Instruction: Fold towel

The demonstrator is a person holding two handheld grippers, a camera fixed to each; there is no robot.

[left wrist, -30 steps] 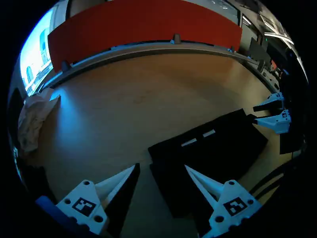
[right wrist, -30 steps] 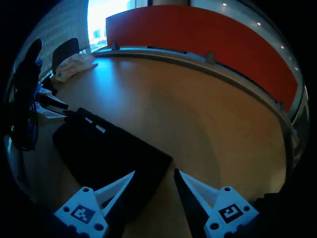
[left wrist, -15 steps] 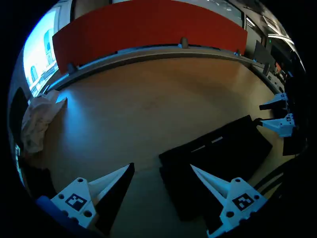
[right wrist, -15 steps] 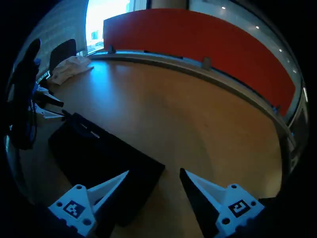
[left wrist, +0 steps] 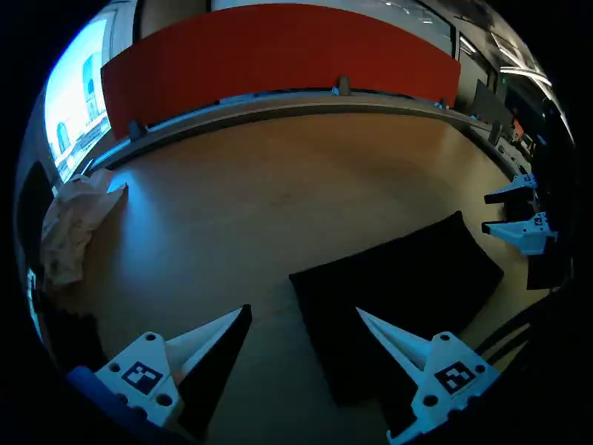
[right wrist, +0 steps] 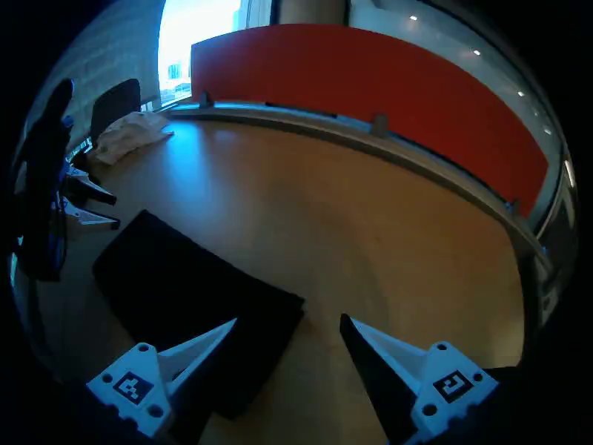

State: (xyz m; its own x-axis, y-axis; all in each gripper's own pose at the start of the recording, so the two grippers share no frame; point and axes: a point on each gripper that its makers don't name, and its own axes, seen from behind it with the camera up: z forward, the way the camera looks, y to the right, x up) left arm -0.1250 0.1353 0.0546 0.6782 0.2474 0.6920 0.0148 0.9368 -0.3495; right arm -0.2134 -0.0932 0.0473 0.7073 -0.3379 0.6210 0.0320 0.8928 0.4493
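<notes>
On the worktop (left wrist: 244, 185), toward its near edge, between the two tools: one towel (left wrist: 400, 289), black, lying flat as a neat oblong. It looks folded at least once, and no loose end shows from where I stand.

Handling, as I judge it: soft, light and limp. It will sag and drape once lifted rather than hold its shape. Nothing about it is fragile. It may slide on the smooth wood if pushed rather than pinched. Best taken at the two corners of one short edge, one corner per tool, pinching all layers together so the fold does not open.

Left hand-held gripper (left wrist: 303, 309): fingers spread wide, grasping nothing, poised over one corner of the towel with one finger above the fabric.

Right hand-held gripper (right wrist: 289, 319): likewise released and empty, above the opposite end, a corner just below its fingertips.

Surface: pale wood, smooth, with a slight sheen.

Room:
- One crumpled pale cloth (left wrist: 70, 222) at the far corner of the worktop, well apart from the towel.
- One rail (left wrist: 296, 104) along the back edge.
- One red screen (left wrist: 282, 52) standing behind the rail.
- One dark chair (right wrist: 118, 100) beyond the cloth.
- One bright window (right wrist: 196, 41) past the screen's end.
</notes>
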